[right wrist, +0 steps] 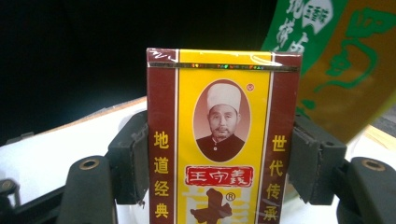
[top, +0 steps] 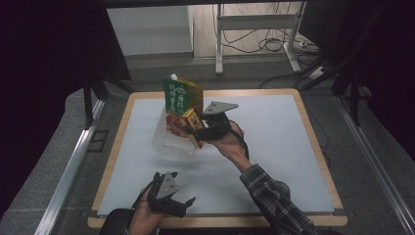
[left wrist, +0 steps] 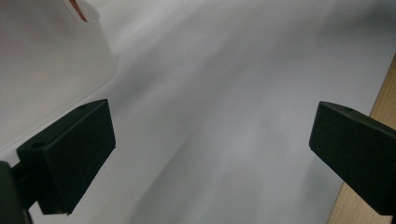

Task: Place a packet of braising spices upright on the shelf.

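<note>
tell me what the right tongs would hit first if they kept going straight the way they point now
Probably the green and yellow stand-up pouch: it looms just beyond the red and yellow box clamped in the right tongs, though depth is hard to judge.

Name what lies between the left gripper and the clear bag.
Nothing: in the high view, bare white table mat separates the left gripper from the bag.

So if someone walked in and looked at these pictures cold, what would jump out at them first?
Most likely the yellow and maroon box, clamped between the right tongs and held up over the middle of the table. Just behind it stands a tall green and orange pouch, rising out of a clear plastic bag. Near the table's front edge, the left tongs wait wide open with nothing between them.
</note>
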Action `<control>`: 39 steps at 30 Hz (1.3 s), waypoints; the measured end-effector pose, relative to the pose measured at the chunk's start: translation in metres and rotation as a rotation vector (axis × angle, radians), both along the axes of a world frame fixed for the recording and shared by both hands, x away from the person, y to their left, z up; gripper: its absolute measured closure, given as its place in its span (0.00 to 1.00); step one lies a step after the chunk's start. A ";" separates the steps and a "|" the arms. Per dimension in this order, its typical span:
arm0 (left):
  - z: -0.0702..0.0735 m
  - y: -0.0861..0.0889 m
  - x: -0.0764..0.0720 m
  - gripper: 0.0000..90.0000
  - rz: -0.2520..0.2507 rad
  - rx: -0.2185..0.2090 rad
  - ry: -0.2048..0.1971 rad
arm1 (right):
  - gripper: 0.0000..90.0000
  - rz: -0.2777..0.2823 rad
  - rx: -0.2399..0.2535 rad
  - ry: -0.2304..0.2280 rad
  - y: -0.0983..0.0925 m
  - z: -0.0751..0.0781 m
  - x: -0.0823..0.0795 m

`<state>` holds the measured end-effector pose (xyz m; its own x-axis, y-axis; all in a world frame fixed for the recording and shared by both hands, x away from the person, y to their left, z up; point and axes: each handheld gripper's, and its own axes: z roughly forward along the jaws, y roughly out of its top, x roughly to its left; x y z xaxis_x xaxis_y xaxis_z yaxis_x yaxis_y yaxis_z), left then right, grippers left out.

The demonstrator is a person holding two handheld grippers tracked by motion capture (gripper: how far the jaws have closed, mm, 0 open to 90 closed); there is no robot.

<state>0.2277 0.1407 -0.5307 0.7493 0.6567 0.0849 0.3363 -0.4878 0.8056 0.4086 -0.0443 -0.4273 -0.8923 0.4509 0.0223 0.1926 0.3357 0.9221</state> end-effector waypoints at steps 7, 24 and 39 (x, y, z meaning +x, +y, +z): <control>0.000 0.000 0.000 0.00 -0.002 0.001 0.000 | 0.35 0.012 0.013 -0.007 0.019 -0.007 0.003; 0.000 -0.001 0.000 0.00 -0.013 0.007 -0.001 | 0.35 0.029 0.063 0.009 0.053 -0.021 0.004; -0.001 -0.002 -0.001 0.00 -0.020 0.013 0.005 | 0.36 0.011 0.033 0.018 0.051 -0.045 0.002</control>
